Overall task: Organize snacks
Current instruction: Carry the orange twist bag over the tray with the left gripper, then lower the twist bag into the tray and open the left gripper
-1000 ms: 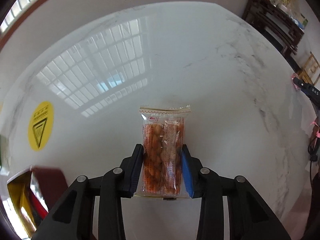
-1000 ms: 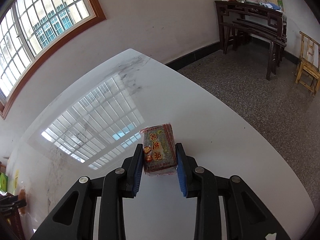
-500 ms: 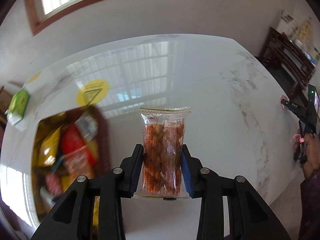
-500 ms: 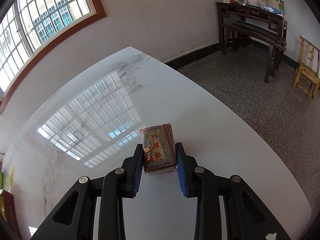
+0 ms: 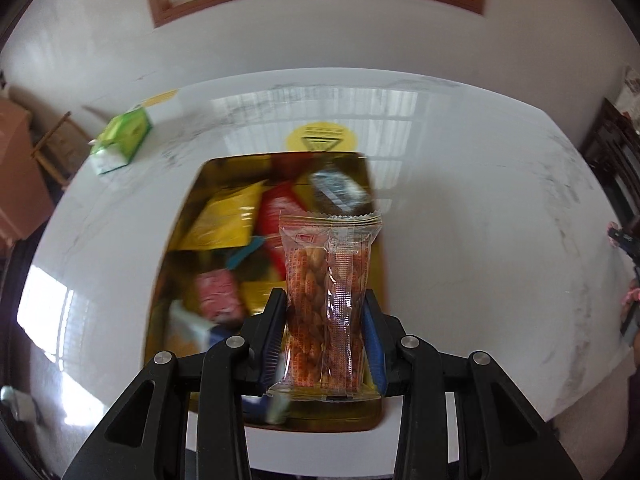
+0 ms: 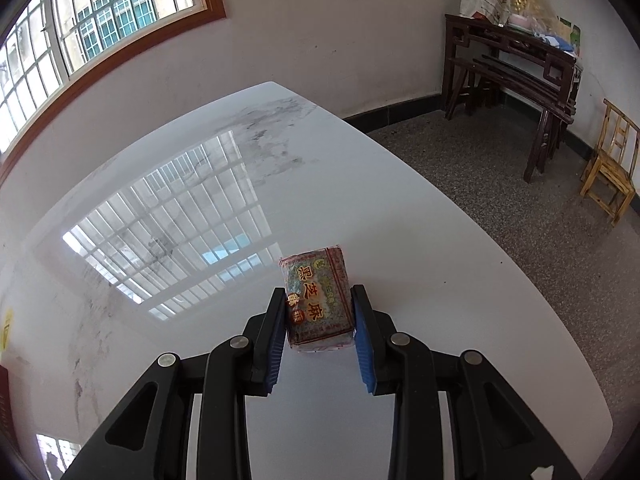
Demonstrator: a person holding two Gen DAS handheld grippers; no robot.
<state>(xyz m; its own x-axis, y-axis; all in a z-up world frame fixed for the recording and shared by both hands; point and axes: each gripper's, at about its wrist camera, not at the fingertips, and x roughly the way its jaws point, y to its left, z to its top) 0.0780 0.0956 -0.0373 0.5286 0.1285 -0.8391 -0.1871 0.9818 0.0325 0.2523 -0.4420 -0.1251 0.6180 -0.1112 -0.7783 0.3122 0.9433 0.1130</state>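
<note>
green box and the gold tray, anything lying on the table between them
Nothing. In the left wrist view the stretch of white table between the green box and the gold tray is bare.

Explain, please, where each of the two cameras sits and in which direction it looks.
Left wrist view: sits on the left gripper, looks down along its fingers, shut on a twisted-snack packet, over a golden tray of snacks.
Right wrist view: sits on the right gripper, looks down at the white table and holds a dark sesame block.
Shared: the marble table and the yellow sticker.
</note>
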